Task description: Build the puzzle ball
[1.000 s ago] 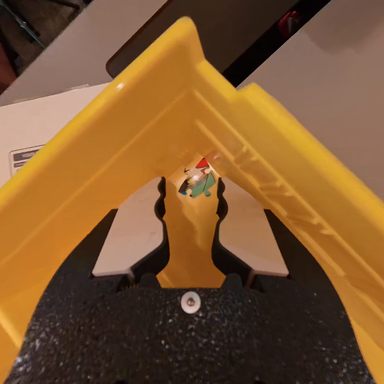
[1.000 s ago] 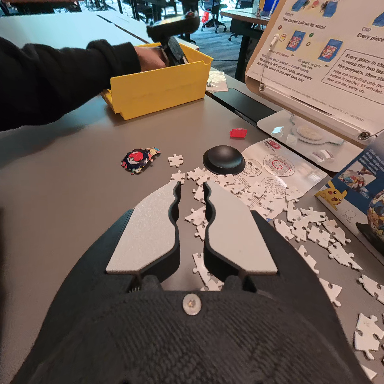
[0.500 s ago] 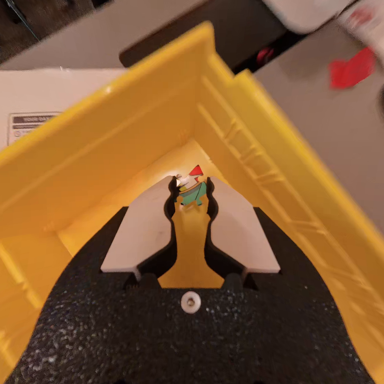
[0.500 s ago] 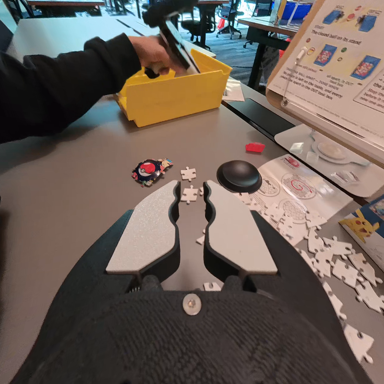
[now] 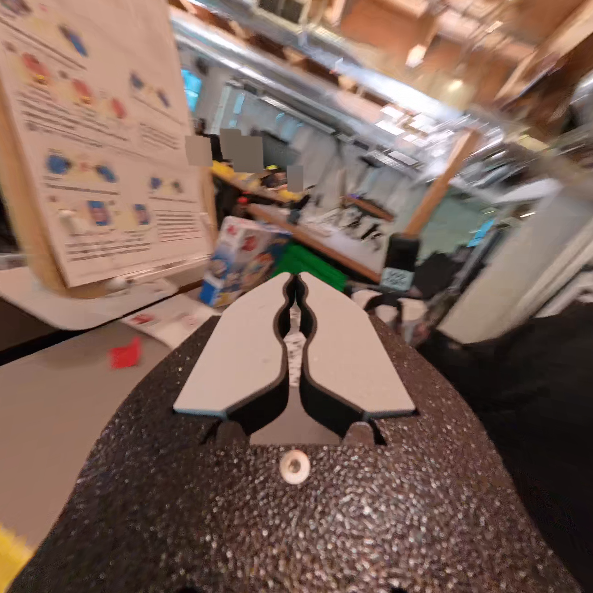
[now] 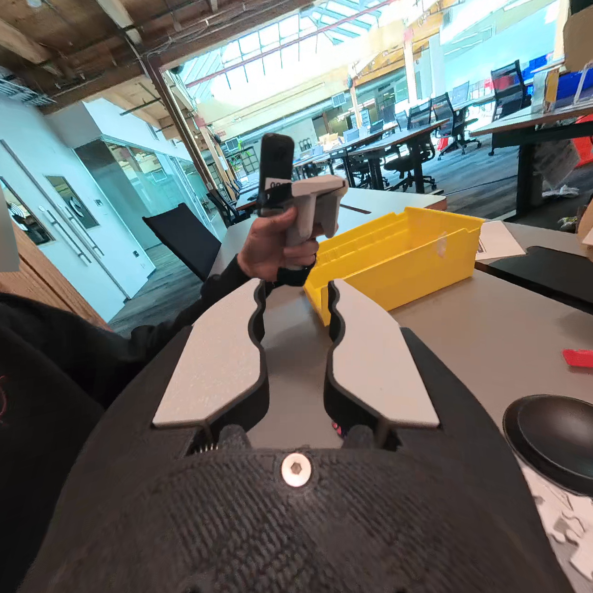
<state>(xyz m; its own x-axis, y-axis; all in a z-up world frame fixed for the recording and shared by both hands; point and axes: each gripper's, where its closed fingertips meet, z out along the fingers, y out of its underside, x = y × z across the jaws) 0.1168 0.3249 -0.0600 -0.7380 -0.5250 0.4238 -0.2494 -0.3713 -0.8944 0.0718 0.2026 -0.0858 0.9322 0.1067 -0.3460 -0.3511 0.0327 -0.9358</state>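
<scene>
Puzzle pieces: loose white pieces [image 6: 564, 529] are seen blurred at the table's near right edge. A small coloured fragment [image 6: 337, 428] shows low between the right fingers and is too hidden to identify.
Ball stand: the black dome [image 6: 558, 426] is set on the table [image 6: 465, 337], just beyond the white pieces.
Step in hand: judged to be carrying a piece from the yellow bin [image 6: 401, 256] toward the work area. No assembled ball is visible.
Left gripper [image 5: 294, 282]: it is held raised above the table beside the bin, with the jaws drawn together until the tips almost meet. A pale sliver lies in the gap, but whether a piece is pinched cannot be told.
Right gripper [image 6: 296, 285]: the jaws are spread wide with nothing between them, over bare table.
Next move: lowering to the pieces is called for, with the right gripper ready to steady the mating piece.
Surroundings: a puzzle box [image 5: 244, 260], an instruction board [image 5: 96, 144] and a red item [image 6: 577, 357] are noted.
</scene>
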